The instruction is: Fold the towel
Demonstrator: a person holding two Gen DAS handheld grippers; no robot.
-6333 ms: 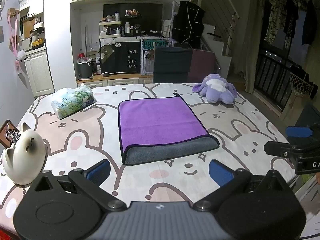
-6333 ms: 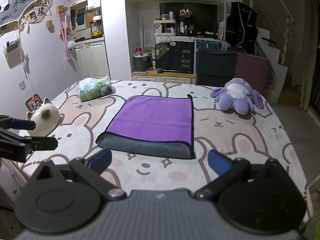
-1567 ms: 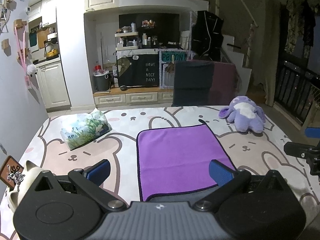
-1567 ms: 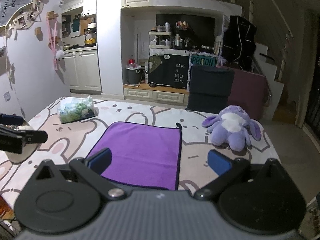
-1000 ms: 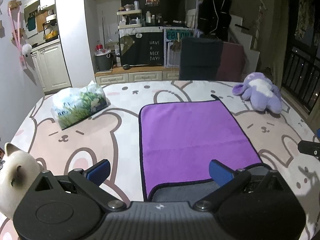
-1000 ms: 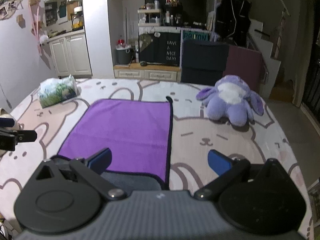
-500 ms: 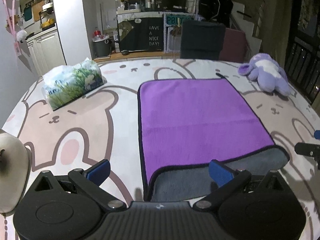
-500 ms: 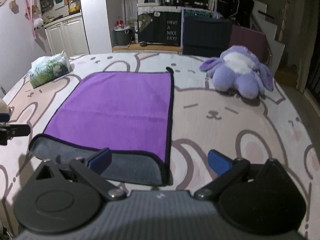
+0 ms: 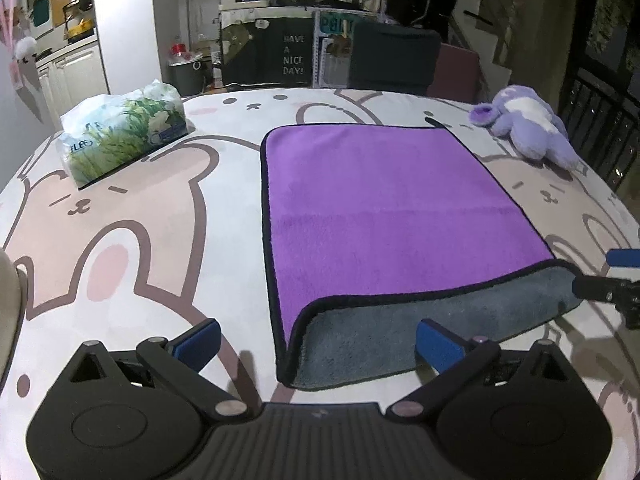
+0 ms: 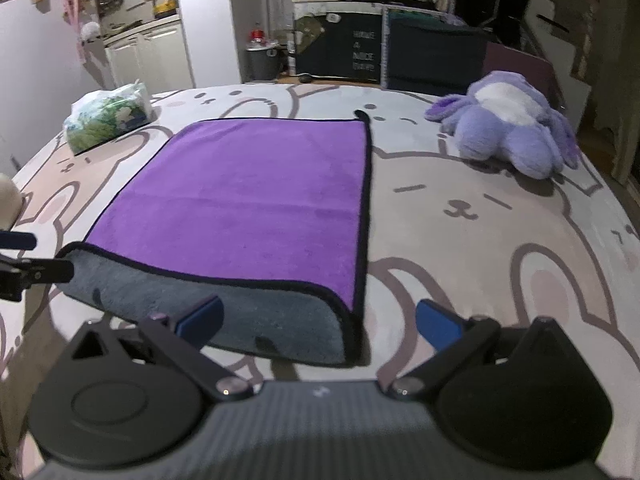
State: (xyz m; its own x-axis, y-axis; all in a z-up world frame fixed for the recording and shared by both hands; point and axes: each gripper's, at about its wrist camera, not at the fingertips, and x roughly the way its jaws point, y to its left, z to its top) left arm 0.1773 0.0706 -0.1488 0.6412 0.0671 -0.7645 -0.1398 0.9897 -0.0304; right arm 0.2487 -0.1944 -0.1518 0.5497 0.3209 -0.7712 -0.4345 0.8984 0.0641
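A purple towel (image 9: 380, 208) with a grey underside and black hem lies folded flat on the bunny-print table; it also shows in the right wrist view (image 10: 256, 196). Its grey lower layer sticks out at the near edge. My left gripper (image 9: 316, 340) is open and low over the towel's near left corner. My right gripper (image 10: 318, 320) is open and low over the near right corner. Neither holds anything. Each gripper's tip shows at the edge of the other's view.
A tissue pack (image 9: 124, 128) lies at the far left. A purple plush toy (image 10: 508, 136) lies at the far right. A cream cat-shaped object (image 9: 10, 304) stands at the left table edge. A dark chair (image 9: 394, 56) stands behind the table.
Both grippers have come down and forward toward the towel's near corners. The towel has not moved.
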